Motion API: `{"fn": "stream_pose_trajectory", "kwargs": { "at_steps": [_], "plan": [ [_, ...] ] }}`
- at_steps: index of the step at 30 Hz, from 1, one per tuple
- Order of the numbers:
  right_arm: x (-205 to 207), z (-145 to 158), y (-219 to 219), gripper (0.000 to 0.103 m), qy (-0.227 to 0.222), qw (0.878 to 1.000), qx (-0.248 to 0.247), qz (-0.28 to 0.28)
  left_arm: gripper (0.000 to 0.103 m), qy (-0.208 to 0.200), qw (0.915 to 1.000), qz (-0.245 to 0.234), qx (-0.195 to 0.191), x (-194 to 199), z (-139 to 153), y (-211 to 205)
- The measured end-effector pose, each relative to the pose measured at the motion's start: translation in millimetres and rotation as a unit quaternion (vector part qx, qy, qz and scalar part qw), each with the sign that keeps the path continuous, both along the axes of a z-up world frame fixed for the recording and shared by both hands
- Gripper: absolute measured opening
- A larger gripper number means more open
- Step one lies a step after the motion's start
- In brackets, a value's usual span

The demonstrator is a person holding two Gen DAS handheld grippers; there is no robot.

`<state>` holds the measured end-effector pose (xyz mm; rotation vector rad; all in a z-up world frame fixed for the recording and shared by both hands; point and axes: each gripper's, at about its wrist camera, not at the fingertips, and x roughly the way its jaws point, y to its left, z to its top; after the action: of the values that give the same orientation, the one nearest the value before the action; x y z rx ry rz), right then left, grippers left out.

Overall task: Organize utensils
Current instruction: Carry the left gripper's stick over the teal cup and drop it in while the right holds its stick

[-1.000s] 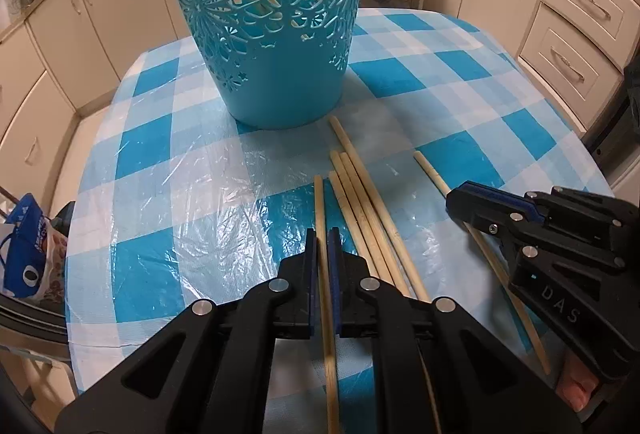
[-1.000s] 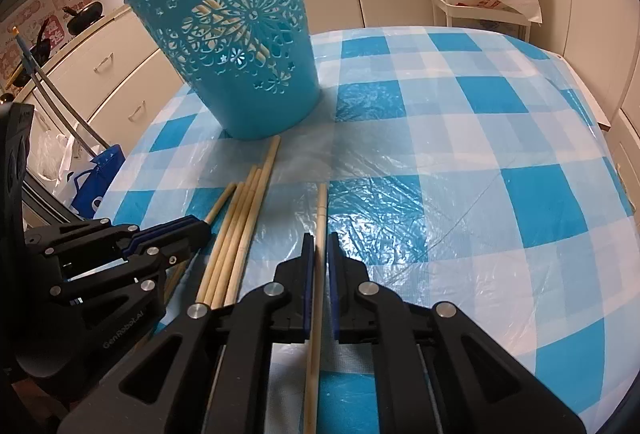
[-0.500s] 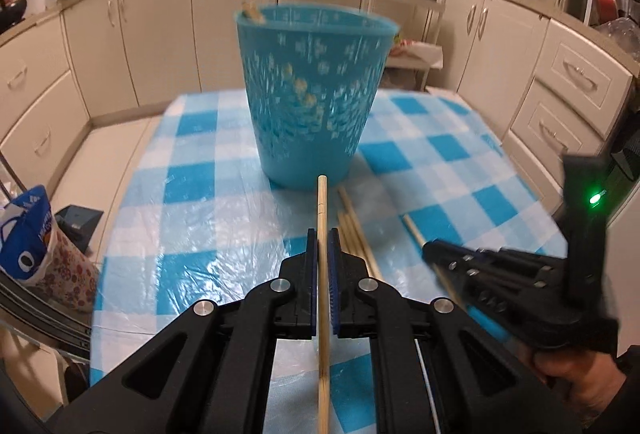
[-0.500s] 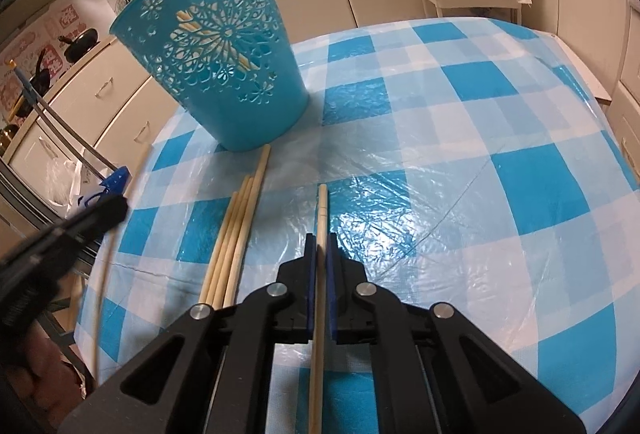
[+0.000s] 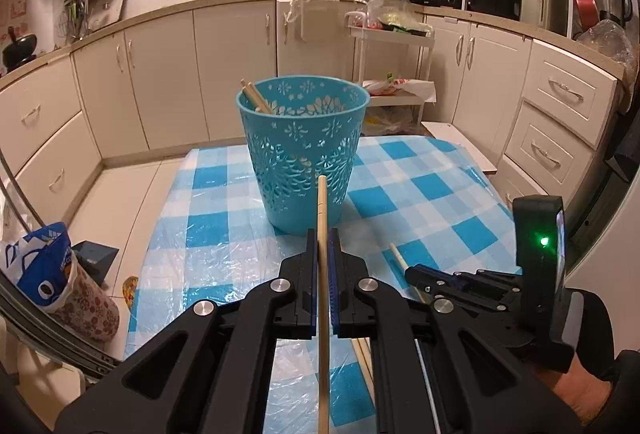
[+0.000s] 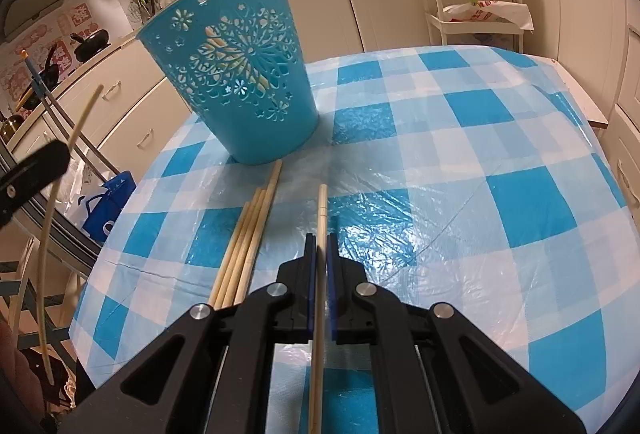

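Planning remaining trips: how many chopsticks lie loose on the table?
4 chopsticks, side by side on the tablecloth, between the basket and the right gripper; others may hide beneath its fingers.

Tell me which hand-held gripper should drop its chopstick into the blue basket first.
Left. The left hand-held gripper holds its chopstick raised, aimed at the blue basket. The right hand-held gripper holds its chopstick low over the table.

One blue basket [image 5: 302, 157] with two chopsticks [image 5: 256, 99] inside. Two claws, each clamping one chopstick: left claw [image 5: 323, 266], right claw [image 6: 318, 266]. Four loose chopsticks [image 6: 248, 238] lie on the desk [image 6: 480, 161].
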<state>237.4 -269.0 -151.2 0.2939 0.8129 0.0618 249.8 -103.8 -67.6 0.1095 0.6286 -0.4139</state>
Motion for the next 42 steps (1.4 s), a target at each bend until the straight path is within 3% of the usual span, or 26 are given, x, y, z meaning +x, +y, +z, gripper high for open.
{"fn": "stream_pose_trajectory", "kwargs": {
  "at_steps": [6, 12, 21, 25, 37, 42],
  "plan": [
    [-2, 2, -1, 0.006, -0.01, 1.0, 0.005, 0.0, 0.005, -0.01, 0.9998, -0.001, -0.015, -2, 7, 3],
    [-7, 6, -6, 0.006, -0.029, 0.999, 0.022, -0.004, 0.005, -0.041, 0.9971, 0.005, -0.064, 2, 33, 19],
    [-9, 8, -13, 0.006, -0.043, 0.998, 0.042, -0.01, 0.005, -0.105, 0.9859, 0.016, -0.129, 9, 80, 35],
    [-10, 8, -13, 0.006, -0.045, 0.998, 0.045, -0.009, 0.005, -0.137, 0.977, 0.021, -0.162, 18, 99, 36],
    [-8, 5, -12, 0.006, -0.038, 0.998, 0.05, 0.0, 0.005, -0.188, 0.9525, 0.04, -0.236, 95, 124, 12],
    [-6, 3, -11, 0.006, -0.033, 0.998, 0.054, 0.004, 0.005, -0.189, 0.9444, 0.072, -0.26, 142, 114, 2]
  ]
}}
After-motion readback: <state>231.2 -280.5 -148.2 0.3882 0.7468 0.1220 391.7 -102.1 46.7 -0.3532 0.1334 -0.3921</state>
